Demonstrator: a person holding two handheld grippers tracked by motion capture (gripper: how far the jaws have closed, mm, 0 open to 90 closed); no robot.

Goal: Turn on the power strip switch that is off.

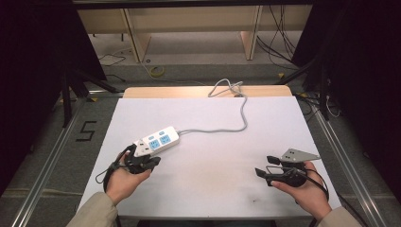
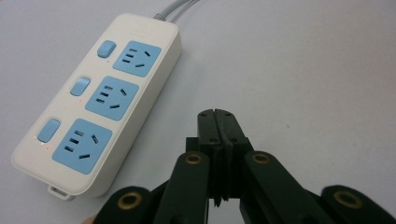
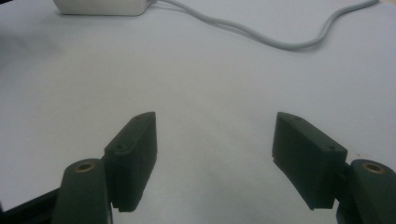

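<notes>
Left gripper (image 2: 218,113): jaws pressed together, nothing between them. White power strip (image 2: 95,100) lies at its 10 o'clock, just beside, three blue sockets up. Right gripper (image 3: 215,156): jaws spread, empty, over bare white table (image 1: 213,161). Strip's grey cord (image 1: 222,127) trails toward 1 o'clock.

power strip (image 1: 157,140) on surface (image 1: 213,165), left of centre | cord (image 1: 222,125) runs right, then back past far edge | left tool (image 1: 142,163) just before strip | right tool (image 1: 265,172) near front right, well apart
</notes>
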